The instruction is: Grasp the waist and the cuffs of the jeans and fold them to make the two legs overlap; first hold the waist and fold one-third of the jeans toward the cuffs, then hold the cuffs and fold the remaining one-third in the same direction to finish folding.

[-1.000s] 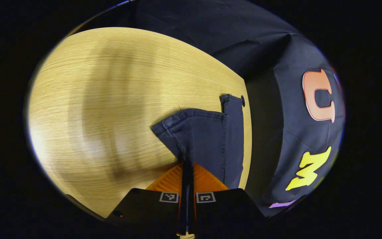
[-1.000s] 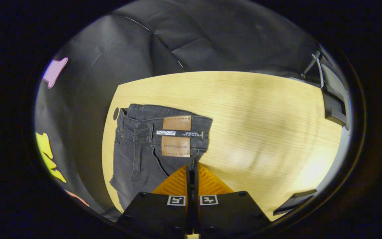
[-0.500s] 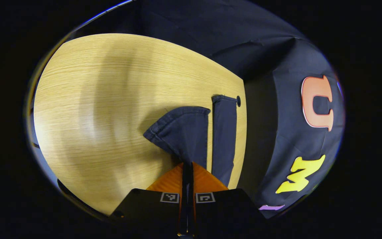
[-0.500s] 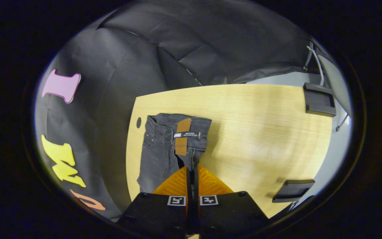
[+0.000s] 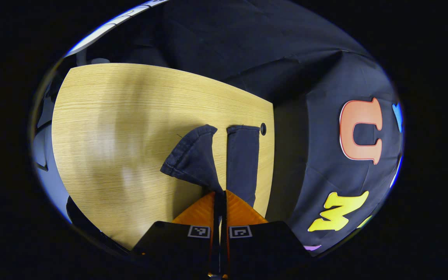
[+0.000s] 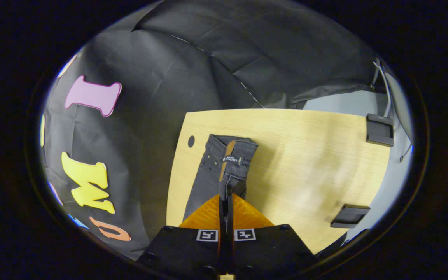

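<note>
Both tools, left tool point(image 5: 219, 194) clenched on a cuff point(image 5: 193, 159) & right tool point(image 6: 226, 198) on the waist point(image 6: 233, 155), have risen higher vs. 1 s ago, so the jeans point(image 6: 212, 175) near the table point(image 6: 305, 155) left edge are mid-way in the leg-over-leg fold.

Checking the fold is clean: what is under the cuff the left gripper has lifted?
Bare wooden table and the cuff's shadow lie under it. The other leg lies flat beside it, apart. The left gripper hides what lies beneath where it pinches.

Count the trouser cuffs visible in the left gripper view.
2: one cuff lifted, clamped in the left gripper; the other cuff flat on the table near its edge.
</note>
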`<control>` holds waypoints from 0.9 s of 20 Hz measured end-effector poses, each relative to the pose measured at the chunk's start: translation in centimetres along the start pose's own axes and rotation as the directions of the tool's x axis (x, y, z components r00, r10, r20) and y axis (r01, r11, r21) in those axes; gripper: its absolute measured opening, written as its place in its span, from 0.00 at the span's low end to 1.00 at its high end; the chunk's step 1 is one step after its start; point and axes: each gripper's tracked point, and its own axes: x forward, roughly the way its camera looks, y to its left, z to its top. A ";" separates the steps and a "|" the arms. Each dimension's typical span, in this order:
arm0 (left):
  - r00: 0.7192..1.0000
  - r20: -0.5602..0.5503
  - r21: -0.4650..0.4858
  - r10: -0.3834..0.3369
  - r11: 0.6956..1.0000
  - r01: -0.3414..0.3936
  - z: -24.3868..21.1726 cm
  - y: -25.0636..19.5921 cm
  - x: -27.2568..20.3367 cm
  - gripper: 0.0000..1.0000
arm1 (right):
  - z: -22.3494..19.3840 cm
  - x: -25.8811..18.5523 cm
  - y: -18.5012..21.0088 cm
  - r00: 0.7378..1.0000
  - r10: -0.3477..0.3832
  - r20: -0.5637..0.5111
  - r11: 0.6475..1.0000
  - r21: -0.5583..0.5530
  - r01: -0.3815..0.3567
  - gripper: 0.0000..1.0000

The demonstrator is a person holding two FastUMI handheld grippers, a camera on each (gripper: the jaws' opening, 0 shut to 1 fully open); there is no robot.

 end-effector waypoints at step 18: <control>0.990 -0.125 0.205 0.066 0.978 -0.039 2.5 -11.8 15.1 0.04 | 3.7 13.5 12.5 0.998 0.014 -0.062 0.994 -0.107 -0.020 0.01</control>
